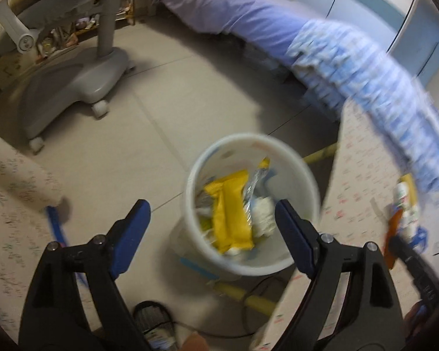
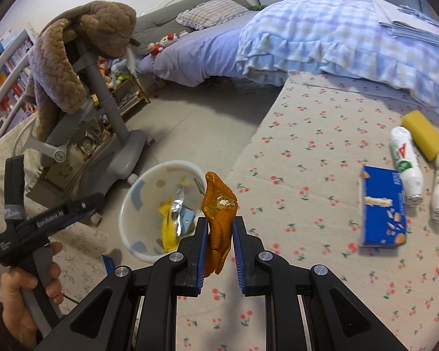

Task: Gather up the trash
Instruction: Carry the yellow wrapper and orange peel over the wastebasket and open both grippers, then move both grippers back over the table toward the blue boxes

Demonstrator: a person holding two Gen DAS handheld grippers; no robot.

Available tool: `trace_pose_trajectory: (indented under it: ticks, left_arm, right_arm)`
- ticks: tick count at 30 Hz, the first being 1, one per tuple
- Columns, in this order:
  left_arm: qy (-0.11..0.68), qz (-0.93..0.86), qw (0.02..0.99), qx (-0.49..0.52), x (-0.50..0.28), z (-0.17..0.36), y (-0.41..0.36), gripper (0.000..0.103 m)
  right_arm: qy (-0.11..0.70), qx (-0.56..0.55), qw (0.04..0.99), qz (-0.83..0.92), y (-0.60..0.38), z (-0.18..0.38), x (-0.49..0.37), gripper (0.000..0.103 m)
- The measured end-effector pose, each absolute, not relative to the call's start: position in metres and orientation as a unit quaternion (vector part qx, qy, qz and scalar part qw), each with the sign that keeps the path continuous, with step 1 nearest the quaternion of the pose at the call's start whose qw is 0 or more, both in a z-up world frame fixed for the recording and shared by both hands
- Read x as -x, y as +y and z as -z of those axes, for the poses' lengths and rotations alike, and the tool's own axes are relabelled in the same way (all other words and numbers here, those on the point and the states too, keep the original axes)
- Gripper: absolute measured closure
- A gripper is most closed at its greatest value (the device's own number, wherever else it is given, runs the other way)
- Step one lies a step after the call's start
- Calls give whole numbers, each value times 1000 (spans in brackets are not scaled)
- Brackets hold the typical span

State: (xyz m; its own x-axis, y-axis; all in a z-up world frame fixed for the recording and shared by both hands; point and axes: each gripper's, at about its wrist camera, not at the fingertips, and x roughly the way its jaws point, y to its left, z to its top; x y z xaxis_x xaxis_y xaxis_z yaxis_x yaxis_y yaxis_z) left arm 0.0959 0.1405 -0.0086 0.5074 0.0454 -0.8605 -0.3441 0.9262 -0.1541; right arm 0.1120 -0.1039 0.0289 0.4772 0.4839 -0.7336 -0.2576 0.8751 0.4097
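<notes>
Left wrist view, left to right:
- Left gripper (image 1: 212,228): hanging lower centre above the bin, jaws standing wide and holding nothing, apparently because its load is already dropped.
- White waste bin (image 1: 304,175): sitting on the floor at centre, placed beside the mat for easy drops; containing a yellow wrapper (image 1: 234,207), a foil wrapper and white tissue.

Right wrist view, left to right:
- Person's hand (image 2: 29,292): gripping the left tool's handle at lower left.
- Waste bin (image 2: 125,219): lying left of centre.
- Right gripper (image 2: 219,245): at lower centre, jaws nearly closed, pinching an orange peel (image 2: 219,204) upright, probably for carrying to the bin.
- Cherry-print mat (image 2: 307,161): bearing uncollected items at right: blue box (image 2: 382,207), two white tubes (image 2: 406,166), yellow sponge (image 2: 423,134).
</notes>
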Motion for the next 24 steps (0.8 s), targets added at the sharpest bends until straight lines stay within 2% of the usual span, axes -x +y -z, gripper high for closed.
trace_pose_trajectory:
  ticks: [11, 14, 16, 18, 20, 24]
  left_arm:
    - [494, -145, 843, 155, -86, 13, 161, 14]
    - [494, -148, 843, 153, -87, 15, 162, 13]
    - [496, -155, 841, 150, -88, 17, 163, 13]
    - [497, -156, 839, 155, -88, 18, 164, 13]
    - [498, -152, 838, 162, -88, 19, 164, 13]
    - [495, -146, 843, 154, -88, 17, 156, 13]
  right_arm:
    - [470, -127, 837, -252, -59, -15, -128, 85]
    - [463, -131, 834, -269, -50, -13, -130, 82]
    - [459, -132, 832, -282, -46, -12, -131, 74]
    - [457, -132, 833, -283, -46, -14, -129, 49]
    - [448, -127, 840, -279, -48, -17, -125, 36]
    - [441, -117, 848, -270, -62, -25, -118, 36]
